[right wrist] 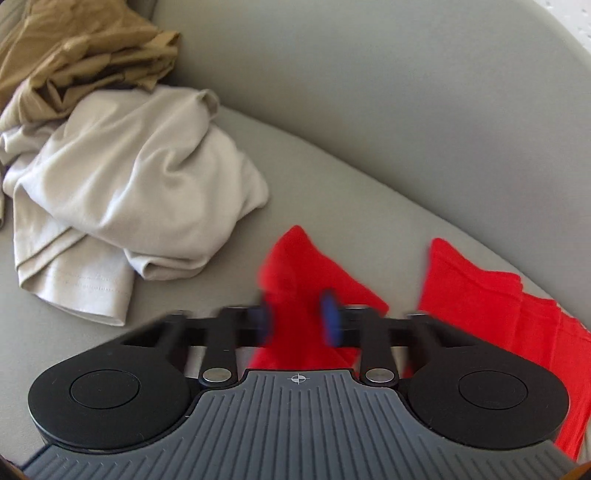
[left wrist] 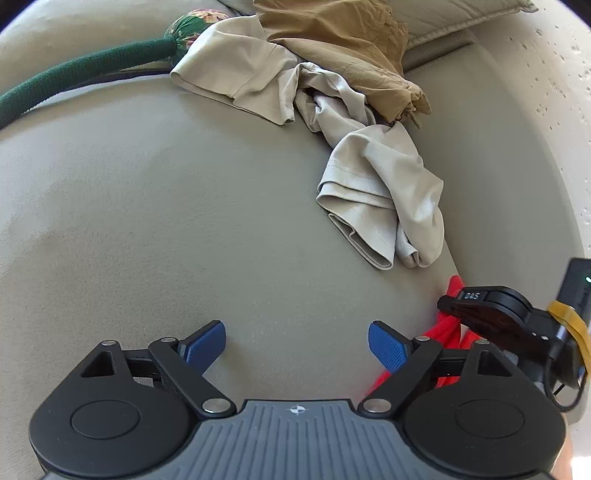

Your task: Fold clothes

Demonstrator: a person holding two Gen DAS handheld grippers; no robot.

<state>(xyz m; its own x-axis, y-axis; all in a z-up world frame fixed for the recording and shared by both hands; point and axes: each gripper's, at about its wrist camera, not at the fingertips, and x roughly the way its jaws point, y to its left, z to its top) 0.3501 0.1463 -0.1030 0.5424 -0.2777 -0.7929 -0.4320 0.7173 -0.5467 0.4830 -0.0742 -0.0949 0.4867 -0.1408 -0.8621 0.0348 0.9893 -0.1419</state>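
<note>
My left gripper (left wrist: 297, 345) is open and empty, low over the grey sofa seat (left wrist: 166, 221). A crumpled beige garment (left wrist: 384, 192) lies ahead to the right, with a tan garment (left wrist: 343, 44) piled behind it. In the right wrist view my right gripper (right wrist: 297, 317) is blurred, with its blue pads (right wrist: 330, 317) closed on a fold of a red garment (right wrist: 295, 266). More of the red garment (right wrist: 480, 295) lies to the right on the seat. The right gripper shows at the right edge of the left wrist view (left wrist: 491, 317), over the red cloth (left wrist: 448, 328).
The beige garment (right wrist: 129, 177) and the tan garment (right wrist: 85, 55) lie to the left in the right wrist view. A dark green strap (left wrist: 74, 74) and a floral fabric item (left wrist: 195, 22) lie at the far left. The sofa back (right wrist: 369, 92) curves behind.
</note>
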